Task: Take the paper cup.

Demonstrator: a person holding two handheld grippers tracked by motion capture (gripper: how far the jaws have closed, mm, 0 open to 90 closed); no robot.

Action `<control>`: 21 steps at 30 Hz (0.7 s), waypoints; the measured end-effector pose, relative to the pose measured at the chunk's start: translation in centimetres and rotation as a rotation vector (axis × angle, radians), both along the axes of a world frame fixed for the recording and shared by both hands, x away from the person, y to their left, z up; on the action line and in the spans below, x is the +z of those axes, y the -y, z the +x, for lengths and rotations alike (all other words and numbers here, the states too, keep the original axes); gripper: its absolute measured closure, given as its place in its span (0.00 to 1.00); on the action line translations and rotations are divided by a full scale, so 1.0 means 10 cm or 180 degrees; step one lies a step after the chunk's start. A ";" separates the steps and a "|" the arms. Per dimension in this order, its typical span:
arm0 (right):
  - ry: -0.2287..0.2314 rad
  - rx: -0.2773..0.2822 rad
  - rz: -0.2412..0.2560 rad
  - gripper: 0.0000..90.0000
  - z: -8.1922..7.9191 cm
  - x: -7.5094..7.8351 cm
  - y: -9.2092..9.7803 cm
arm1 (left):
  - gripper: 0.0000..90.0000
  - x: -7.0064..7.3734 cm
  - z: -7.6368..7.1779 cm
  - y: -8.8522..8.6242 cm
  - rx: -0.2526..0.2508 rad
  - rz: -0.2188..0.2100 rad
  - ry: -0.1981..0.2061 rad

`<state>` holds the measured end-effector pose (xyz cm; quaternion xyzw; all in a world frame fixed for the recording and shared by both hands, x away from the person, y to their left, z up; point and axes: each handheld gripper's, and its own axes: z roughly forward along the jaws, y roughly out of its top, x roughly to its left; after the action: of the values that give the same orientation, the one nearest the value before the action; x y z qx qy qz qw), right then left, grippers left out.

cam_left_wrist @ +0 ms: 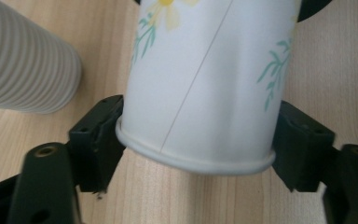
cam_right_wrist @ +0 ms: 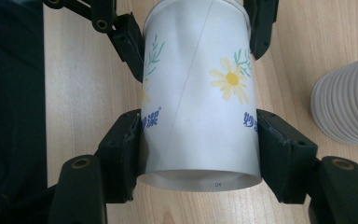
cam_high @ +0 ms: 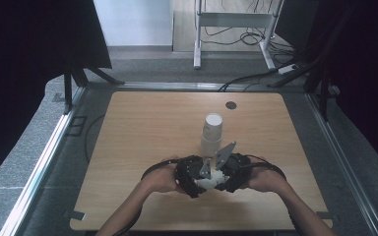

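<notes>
Right gripper view — paper cup (cam_right_wrist: 200,93), daisy print, blue "妙潔" lettering; both grippers' fingers (cam_right_wrist: 121,154) clamped on it.

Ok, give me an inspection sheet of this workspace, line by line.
Surface: wooden table, bare apart from the cups; dark round spot near its far edge.
Job's things: flowered paper cup lying between both grippers; stack of ribbed cups upright just beyond.
Clutter: nothing seen.
Grippers: left gripper shut on the cup's rim end, right gripper shut on its base end.
Cables: loose cables on the floor.
Surroundings: white frame legs, dark curtains.
</notes>
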<state>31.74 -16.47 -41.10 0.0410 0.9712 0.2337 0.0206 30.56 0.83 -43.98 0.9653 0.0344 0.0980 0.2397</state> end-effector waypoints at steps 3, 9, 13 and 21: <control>0.0005 0.0002 0.0127 0.41 0.01 0.02 0.05 | 0.21 0.04 0.02 -0.05 0.0028 -0.0175 -0.0063; -0.0003 -0.0064 0.0353 0.41 0.00 0.08 0.15 | 0.18 0.10 0.05 -0.15 0.0014 -0.0495 -0.0219; 0.0001 -0.0085 0.0521 0.41 -0.01 0.10 0.23 | 0.17 0.13 0.04 -0.22 0.0020 -0.0717 -0.0283; 0.0041 -0.0102 0.0808 0.41 -0.04 0.09 0.36 | 0.17 0.13 0.03 -0.31 0.0003 -0.1083 -0.0336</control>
<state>31.32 -20.08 -40.20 0.0573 0.9329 0.3547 0.0252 30.81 3.95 -42.70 0.9146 0.0635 0.0400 0.3974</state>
